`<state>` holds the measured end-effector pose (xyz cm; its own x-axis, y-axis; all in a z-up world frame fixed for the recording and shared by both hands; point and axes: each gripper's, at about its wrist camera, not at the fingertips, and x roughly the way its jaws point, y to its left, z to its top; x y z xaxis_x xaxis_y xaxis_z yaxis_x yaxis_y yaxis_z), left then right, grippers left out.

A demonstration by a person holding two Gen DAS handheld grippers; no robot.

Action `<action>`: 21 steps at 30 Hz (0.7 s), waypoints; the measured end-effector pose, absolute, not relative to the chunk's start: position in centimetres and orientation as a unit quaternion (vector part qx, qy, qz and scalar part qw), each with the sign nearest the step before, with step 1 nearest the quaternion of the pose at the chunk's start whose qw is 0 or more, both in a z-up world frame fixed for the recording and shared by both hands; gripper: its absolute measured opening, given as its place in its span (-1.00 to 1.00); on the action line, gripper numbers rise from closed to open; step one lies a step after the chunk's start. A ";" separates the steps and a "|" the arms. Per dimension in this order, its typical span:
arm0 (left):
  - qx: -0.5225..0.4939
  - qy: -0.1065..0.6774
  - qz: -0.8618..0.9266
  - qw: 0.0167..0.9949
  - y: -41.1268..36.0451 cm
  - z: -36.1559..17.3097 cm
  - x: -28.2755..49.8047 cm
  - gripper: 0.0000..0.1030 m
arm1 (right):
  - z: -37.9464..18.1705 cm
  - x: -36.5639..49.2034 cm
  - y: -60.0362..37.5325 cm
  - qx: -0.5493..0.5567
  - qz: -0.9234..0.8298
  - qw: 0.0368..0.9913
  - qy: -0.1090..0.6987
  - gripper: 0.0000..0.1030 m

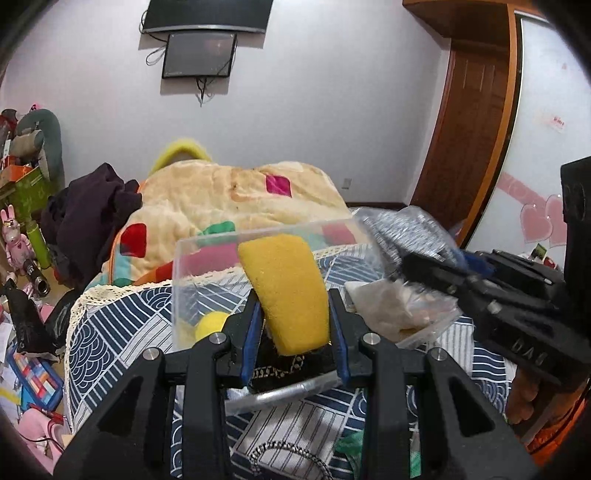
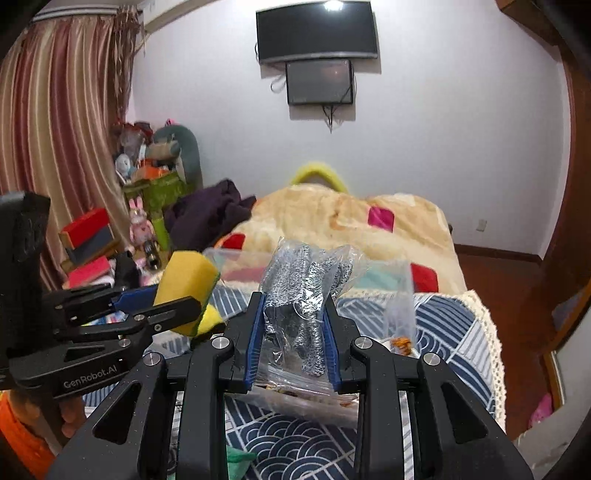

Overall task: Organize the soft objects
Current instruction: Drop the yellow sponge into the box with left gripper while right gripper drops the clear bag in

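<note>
A pale wall [image 2: 424, 155] filled the far side, straight ahead of the fingers, with a dark curved screen [image 2: 317, 31] mounted high and a smaller monitor [image 2: 319, 82] just under it, cables dangling. Left of the fingers, striped red curtains [image 2: 62, 129] hung down beside a cluttered corner of toys and boxes [image 2: 151, 173]. A bed [image 2: 443, 325] with a blue patterned cover lay below the fingers, a cream blanket [image 2: 332, 218] heaped beyond. Off right, wooden door [image 1: 469, 122] and reddish floor [image 2: 498, 273].

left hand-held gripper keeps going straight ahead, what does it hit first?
Probably the clear plastic box: the yellow sponge in the left hand-held gripper already points over its near rim. Depth is uncertain.
</note>
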<state>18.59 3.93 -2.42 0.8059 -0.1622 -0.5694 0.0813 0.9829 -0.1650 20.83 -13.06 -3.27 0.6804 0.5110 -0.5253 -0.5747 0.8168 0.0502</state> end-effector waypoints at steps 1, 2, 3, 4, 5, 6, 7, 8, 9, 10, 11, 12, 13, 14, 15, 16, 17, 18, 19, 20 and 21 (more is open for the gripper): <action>-0.067 0.310 -0.066 0.946 3.9 -2.7 19.0 -0.35 | -3.9 21.1 -12.7 -0.061 0.297 0.911 0.279 -0.49; -0.067 0.314 -0.067 0.945 3.7 -3.0 19.4 -0.35 | -4.3 21.4 -12.5 -0.062 0.299 0.908 0.287 -0.49; -0.066 0.320 -0.068 0.943 3.6 -3.3 19.8 -0.35 | -4.4 21.7 -12.5 -0.063 0.300 0.906 0.293 -0.49; -0.064 0.324 -0.068 0.942 3.4 -3.6 20.1 -0.35 | -4.8 21.9 -12.4 -0.066 0.300 0.903 0.300 -0.49; -0.061 0.328 -0.066 0.940 3.3 -3.9 20.4 -0.35 | -5.1 22.0 -12.2 -0.071 0.299 0.902 0.304 -0.49; -0.059 0.333 -0.065 0.939 3.3 -4.2 20.7 -0.35 | -5.3 22.0 -12.1 -0.077 0.296 0.901 0.307 -0.49; -0.059 0.336 -0.065 0.938 3.2 -4.4 20.9 -0.34 | -5.5 22.1 -12.0 -0.082 0.295 0.900 0.311 -0.49; -0.059 0.340 -0.065 0.936 3.2 -4.6 21.0 -0.34 | -5.8 22.0 -12.0 -0.086 0.293 0.899 0.314 -0.49; -0.060 0.343 -0.065 0.935 3.2 -4.8 21.1 -0.34 | -5.8 22.2 -12.1 -0.088 0.293 0.898 0.317 -0.49; -0.062 0.345 -0.065 0.934 3.2 -4.9 21.1 -0.34 | -5.8 22.2 -12.2 -0.089 0.293 0.897 0.319 -0.48; -0.063 0.345 -0.065 0.934 3.2 -4.9 21.0 -0.34 | -5.9 22.2 -12.3 -0.091 0.293 0.896 0.321 -0.48; -0.062 0.344 -0.065 0.935 3.1 -4.9 20.9 -0.33 | -5.8 22.2 -12.5 -0.091 0.294 0.895 0.322 -0.48; -0.061 0.344 -0.065 0.935 3.1 -4.8 20.8 -0.32 | -5.7 22.2 -12.6 -0.093 0.293 0.895 0.322 -0.48; -0.060 0.344 -0.066 0.935 3.1 -4.8 20.7 -0.31 | -5.5 22.0 -12.7 -0.094 0.293 0.895 0.322 -0.47; -0.059 0.344 -0.065 0.935 3.0 -4.8 20.6 -0.29 | -5.3 22.1 -12.5 -0.096 0.293 0.895 0.322 -0.47; -0.059 0.343 -0.065 0.935 3.1 -4.7 20.5 -0.29 | -5.2 22.0 -12.5 -0.097 0.293 0.895 0.321 -0.45; -0.059 0.343 -0.066 0.935 3.1 -4.6 20.4 -0.28 | -5.0 21.9 -12.4 -0.099 0.293 0.896 0.319 -0.44; -0.060 0.342 -0.068 0.935 3.0 -4.4 20.2 -0.27 | -4.8 21.7 -12.5 -0.101 0.292 0.897 0.315 -0.40; -0.061 0.340 -0.069 0.936 3.1 -4.2 20.0 -0.25 | -4.4 21.3 -12.7 -0.102 0.291 0.900 0.308 -0.29; -0.062 0.337 -0.071 0.937 3.1 -4.0 19.7 -0.21 | -4.1 21.1 -12.9 -0.103 0.289 0.903 0.302 -0.21; -0.062 0.333 -0.071 0.938 3.1 -3.7 19.3 -0.20 | -4.0 21.0 -13.0 -0.102 0.287 0.905 0.297 -0.10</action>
<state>19.31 3.14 -3.67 0.7675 -0.1749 -0.6168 0.0921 0.9822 -0.1639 21.05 -13.00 -3.98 0.6586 0.4593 -0.5961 -0.5804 0.8142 -0.0139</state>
